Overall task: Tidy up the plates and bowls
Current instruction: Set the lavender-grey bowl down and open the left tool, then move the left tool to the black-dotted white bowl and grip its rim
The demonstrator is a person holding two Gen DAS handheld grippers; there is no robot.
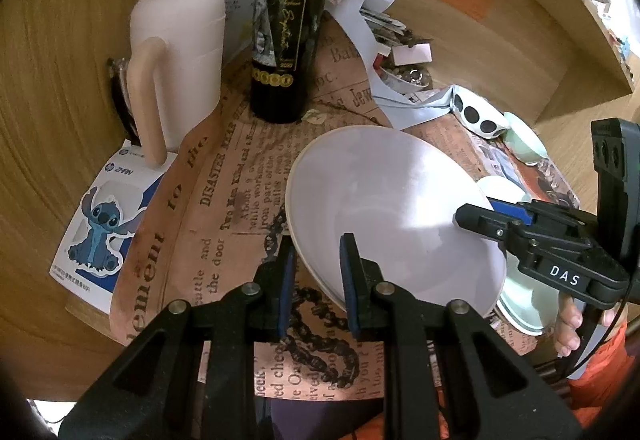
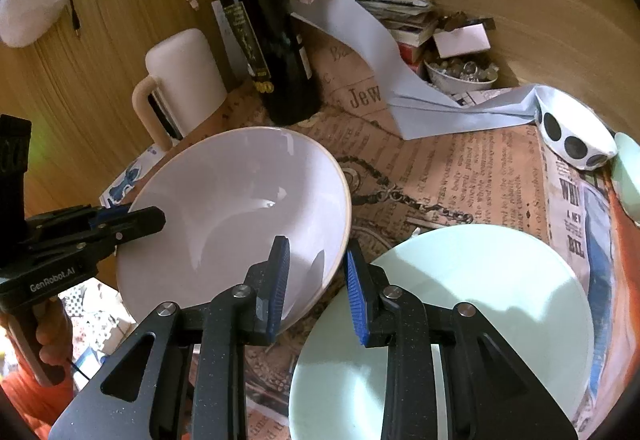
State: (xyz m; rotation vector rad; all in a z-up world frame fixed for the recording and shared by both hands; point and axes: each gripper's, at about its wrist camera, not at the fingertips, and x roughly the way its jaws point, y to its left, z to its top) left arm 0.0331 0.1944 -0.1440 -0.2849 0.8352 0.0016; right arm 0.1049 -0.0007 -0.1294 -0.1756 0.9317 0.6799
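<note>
The left hand-held gripper is clamped on the near rim of a white bowl, one pad inside the wall and one outside; the right hand-held gripper is clamped on the opposite rim of the same bowl, so both hold it tilted above the newspaper-covered worktop. Just to the right of the right gripper lies a pale green plate, close under the bowl's edge. Beyond the bowl stands a dark wine bottle, with a white jug to its left. Further right sit folded paper, a roll of black-dot stickers and a small bowl of trinkets, crowding the far side.
</note>
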